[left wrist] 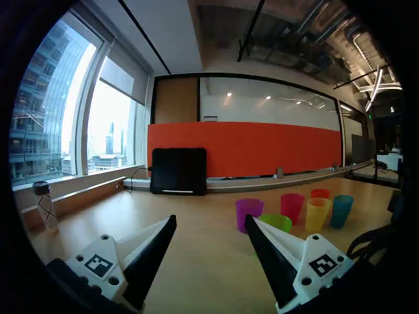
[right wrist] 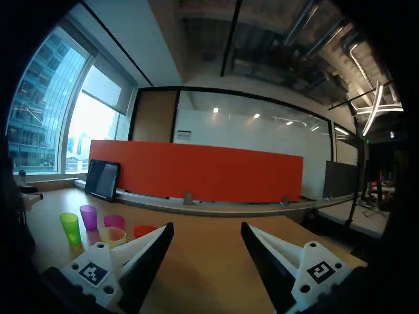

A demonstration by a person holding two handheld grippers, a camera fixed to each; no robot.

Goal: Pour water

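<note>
The left gripper (left wrist: 209, 219) hangs over the wooden table (left wrist: 207, 267) with its two fingers spread wide and nothing between them. One long orange partition (left wrist: 246, 149) runs along the far edge of the table, and everything else lies on its near side. One black tablet (left wrist: 178, 171) leans against the partition's left end. Six plastic cups stand upright in a loose cluster in front of the partition's right half, well short of it. The orange cup (left wrist: 320, 193) is closest to the partition. In front of it the pink cup (left wrist: 291, 206), the yellow cup (left wrist: 317, 213) and the teal cup (left wrist: 341, 210) form a row. The purple cup (left wrist: 249, 212) stands to their left, and the green cup (left wrist: 276, 222), the lowest of the six, is farthest from the partition, just beside the purple one. One clear bottle (left wrist: 44, 204) with a dark cap stands on the window ledge (left wrist: 78, 191), well to the left of the partition; I cannot tell whether it holds water. In the right gripper view the right gripper (right wrist: 207, 226) is also over the table, jaws wide apart and empty. Five cups can be counted there, green, purple, pink, yellow and orange, grouped in front of the partition's left end near the tablet.
</note>
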